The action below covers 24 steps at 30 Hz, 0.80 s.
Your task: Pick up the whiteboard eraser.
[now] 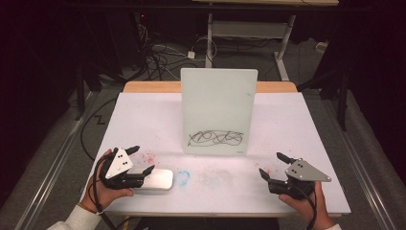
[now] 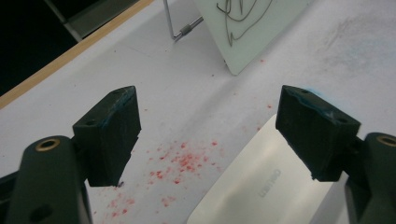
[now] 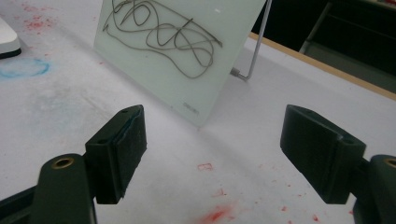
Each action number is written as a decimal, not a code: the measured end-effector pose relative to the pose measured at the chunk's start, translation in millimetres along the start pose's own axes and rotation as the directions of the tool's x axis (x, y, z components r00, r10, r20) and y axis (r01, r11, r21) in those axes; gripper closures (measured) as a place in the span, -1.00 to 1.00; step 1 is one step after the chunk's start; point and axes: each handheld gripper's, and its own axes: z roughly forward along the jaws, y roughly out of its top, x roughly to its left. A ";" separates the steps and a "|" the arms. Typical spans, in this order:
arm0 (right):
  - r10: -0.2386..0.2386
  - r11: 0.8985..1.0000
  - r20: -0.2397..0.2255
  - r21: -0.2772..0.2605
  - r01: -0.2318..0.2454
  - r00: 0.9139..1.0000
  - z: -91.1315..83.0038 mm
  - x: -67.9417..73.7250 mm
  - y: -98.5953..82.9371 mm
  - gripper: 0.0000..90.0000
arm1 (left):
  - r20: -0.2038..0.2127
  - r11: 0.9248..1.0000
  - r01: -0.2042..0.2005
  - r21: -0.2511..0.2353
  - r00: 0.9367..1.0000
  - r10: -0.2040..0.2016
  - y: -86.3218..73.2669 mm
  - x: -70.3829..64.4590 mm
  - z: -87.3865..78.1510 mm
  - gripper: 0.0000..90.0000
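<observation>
Two grippers sit low at the near edge of the table, both with jaws spread wide and holding nothing. The left gripper hovers right at the eraser, a flat white block lying on the table near the front left corner; in the left gripper view the eraser sits under the right-hand jaw, while the other jaw hangs over a spatter of red marks. Whether a jaw touches the eraser, I cannot tell. The right gripper is well apart, over at the front right, jaws pointing toward the board. The board stands upright mid-table on a wire stand, with a dark scribble across its lower part. A faint blue smudge lies just beside the eraser.
</observation>
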 end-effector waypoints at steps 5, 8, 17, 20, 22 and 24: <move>-0.006 1.000 -0.015 0.027 0.007 1.000 3.1 1.9 -2.3 -0.48 | 0.060 0.998 0.006 0.068 0.998 -0.010 -0.1 8.1 -6.4 -0.52; -0.009 0.998 -0.015 0.056 0.010 1.000 6.1 3.5 -2.6 -0.47 | 0.087 0.993 -0.025 0.114 0.996 0.015 3.7 11.9 -15.9 -0.51; -0.024 0.995 -0.064 0.098 0.030 0.998 14.5 8.8 -4.0 -0.47 | 0.291 0.932 -0.193 0.308 0.952 0.101 15.9 11.5 -4.6 -0.52; -0.022 0.994 -0.070 0.103 0.029 0.997 16.0 8.4 -4.9 -0.47 | 0.358 0.873 -0.277 0.401 0.925 0.128 20.7 2.6 19.1 -0.52; -0.020 0.994 -0.073 0.109 0.028 0.997 16.3 8.1 -5.7 -0.47 | 0.379 0.856 -0.299 0.422 0.916 0.133 23.2 1.4 29.1 -0.49; -0.020 0.993 -0.077 0.111 0.028 0.997 16.2 8.0 -6.0 -0.46 | 0.400 0.843 -0.313 0.436 0.907 0.130 25.1 0.9 38.0 -0.49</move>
